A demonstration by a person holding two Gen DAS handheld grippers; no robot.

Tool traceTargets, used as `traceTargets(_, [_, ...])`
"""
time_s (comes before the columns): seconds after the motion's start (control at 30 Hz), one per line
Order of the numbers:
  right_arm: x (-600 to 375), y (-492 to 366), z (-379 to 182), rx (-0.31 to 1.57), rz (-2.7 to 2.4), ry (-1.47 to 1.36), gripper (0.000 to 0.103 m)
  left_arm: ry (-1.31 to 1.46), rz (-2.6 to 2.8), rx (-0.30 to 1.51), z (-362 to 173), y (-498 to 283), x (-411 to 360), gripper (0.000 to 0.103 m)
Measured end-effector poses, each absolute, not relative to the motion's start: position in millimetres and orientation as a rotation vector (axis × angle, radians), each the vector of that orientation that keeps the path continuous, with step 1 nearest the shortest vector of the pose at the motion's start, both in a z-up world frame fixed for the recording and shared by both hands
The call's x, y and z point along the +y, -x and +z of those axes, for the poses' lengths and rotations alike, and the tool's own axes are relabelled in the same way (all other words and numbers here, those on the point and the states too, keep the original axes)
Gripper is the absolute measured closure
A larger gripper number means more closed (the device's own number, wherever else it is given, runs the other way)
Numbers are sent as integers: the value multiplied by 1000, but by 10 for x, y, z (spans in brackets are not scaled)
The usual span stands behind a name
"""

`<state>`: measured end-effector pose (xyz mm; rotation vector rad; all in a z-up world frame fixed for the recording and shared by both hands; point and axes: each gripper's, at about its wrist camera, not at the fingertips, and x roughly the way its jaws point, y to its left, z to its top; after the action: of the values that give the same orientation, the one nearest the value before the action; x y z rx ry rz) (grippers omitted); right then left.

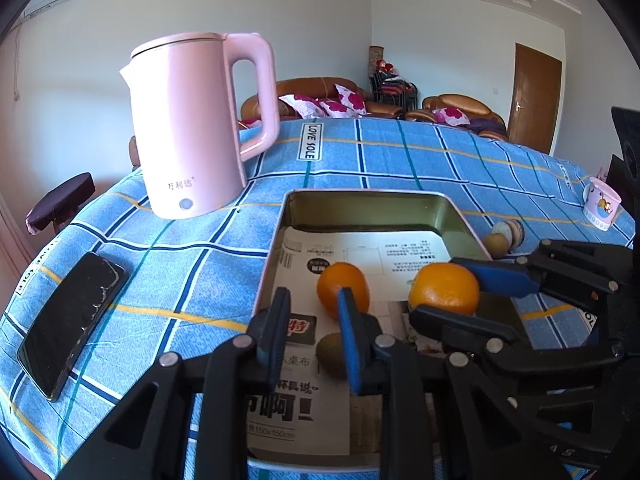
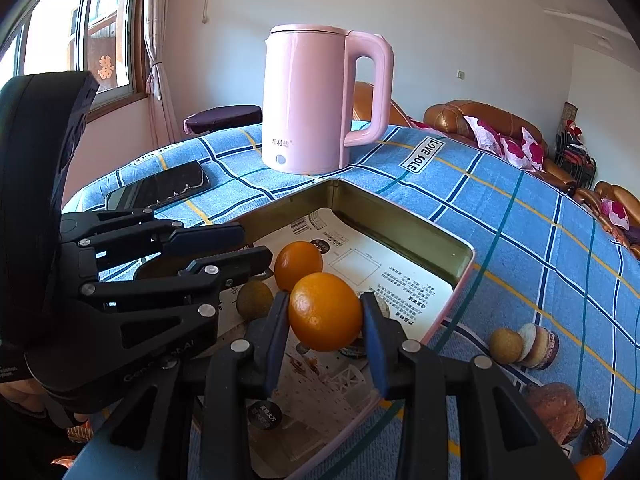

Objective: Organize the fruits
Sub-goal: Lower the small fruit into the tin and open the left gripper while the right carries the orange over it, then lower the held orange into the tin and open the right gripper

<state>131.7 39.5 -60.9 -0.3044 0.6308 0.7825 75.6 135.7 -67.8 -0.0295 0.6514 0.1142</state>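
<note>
Right gripper (image 2: 325,336), glossy round orange (image 2: 325,312)

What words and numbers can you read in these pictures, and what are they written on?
"LOVE SOLE": white label on the blue checked tablecloth.
"万利达": front of the pink kettle.
"150x150cm": paper sheet lining the tin tray.
"啊": big black print on the same sheet.
The small print on the white paper at the tray's far end is too small to read.
</note>
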Motion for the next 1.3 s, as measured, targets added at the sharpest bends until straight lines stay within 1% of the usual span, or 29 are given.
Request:
traceTargets(0.13, [396,-1332,-614,633,786,299,65,31,132,640,-640,-727,1374,68])
traceTargets(0.53, [403,-1334,-605,628,786,288,64,47,128,641,-612,-682,1388,68])
traceTargets(0.63, [390,-1344,-593,620,777,283,59,54,123,643,-598,-656,1397,68])
traceTargets(0.7, [362,-1352,-584,619,764,276,50,57,119,640,-581,-637,1393,66])
traceTargets(0.73, [346,-1354,-579,620,763,270,49,56,119,637,-566,-626,1386,63])
traceTargets(0.77, [331,-1356,-573,620,761,265,48,47,135,632,-552,-614,1378,55])
traceTargets(0.8, [315,-1353,-571,618,758,262,46,34,168,624,-536,-600,1374,50])
traceTargets(0.83, [302,-1350,-566,616,752,260,46,29,190,616,-522,-590,1387,38])
traceTargets(0.87, [283,-1347,-559,615,750,256,45,30,201,608,-507,-580,1408,29])
traceTargets(0.93, [237,-1332,-537,612,754,240,45,46,203,598,-490,-563,1446,22])
traceTargets(1.0, [200,-1308,-510,601,749,234,43,51,204,593,-479,-555,1450,18])
traceTargets(1.1, [157,-1278,-484,590,735,237,42,35,202,587,-462,-556,1402,13])
traceTargets(1.23, [45,-1224,-470,587,723,241,41,23,186,570,-436,-543,1312,5])
traceTargets(1.3, [-42,-1181,-459,581,712,242,38,12,179,563,-412,-543,1250,5])
